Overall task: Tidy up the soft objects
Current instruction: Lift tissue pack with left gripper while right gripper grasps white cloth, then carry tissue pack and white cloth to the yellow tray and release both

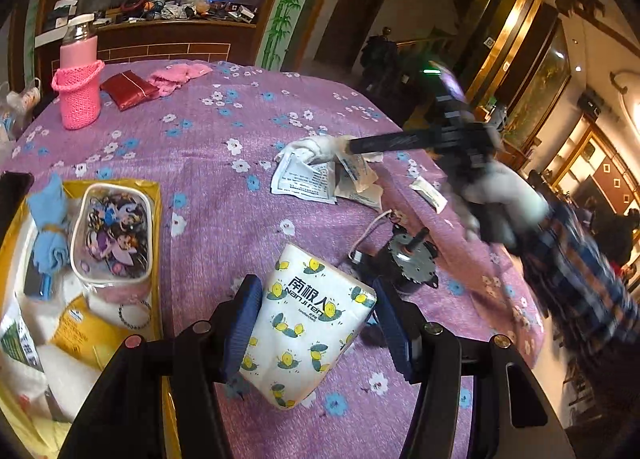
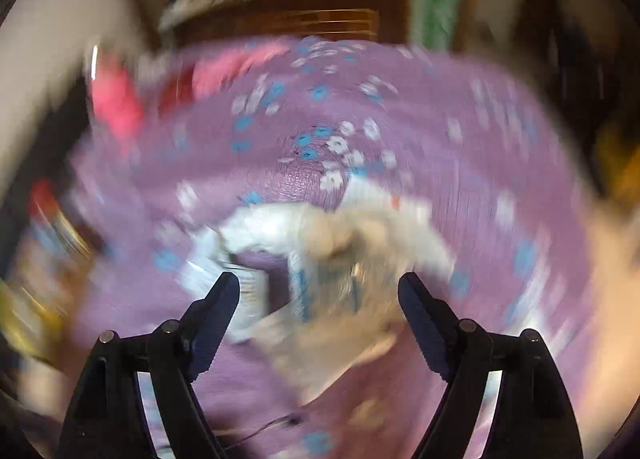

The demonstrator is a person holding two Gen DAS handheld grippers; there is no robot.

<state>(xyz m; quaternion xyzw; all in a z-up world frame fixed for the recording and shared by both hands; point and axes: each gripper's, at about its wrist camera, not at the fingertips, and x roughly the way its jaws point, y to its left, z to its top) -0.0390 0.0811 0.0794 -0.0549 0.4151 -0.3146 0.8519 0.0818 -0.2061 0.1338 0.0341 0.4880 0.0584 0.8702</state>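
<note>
On purple floral cloth point(image 1: 224, 187), our left gripper point(image 1: 316, 323) clamps the tissue pack point(image 1: 308, 331); our right gripper point(image 2: 319, 299) gapes over white packets point(image 2: 320, 243).

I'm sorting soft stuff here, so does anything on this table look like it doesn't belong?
Yes: a small electric motor with a metal shaft and a white wire lies on the purple tablecloth, just beyond the tissue pack. It is hard hardware among soft items.

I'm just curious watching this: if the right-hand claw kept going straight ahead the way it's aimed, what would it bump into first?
Most likely the heap of white paper packets on the purple cloth. It lies just ahead of the open right gripper, between its fingers. The picture is badly blurred, so depth is uncertain.
</note>
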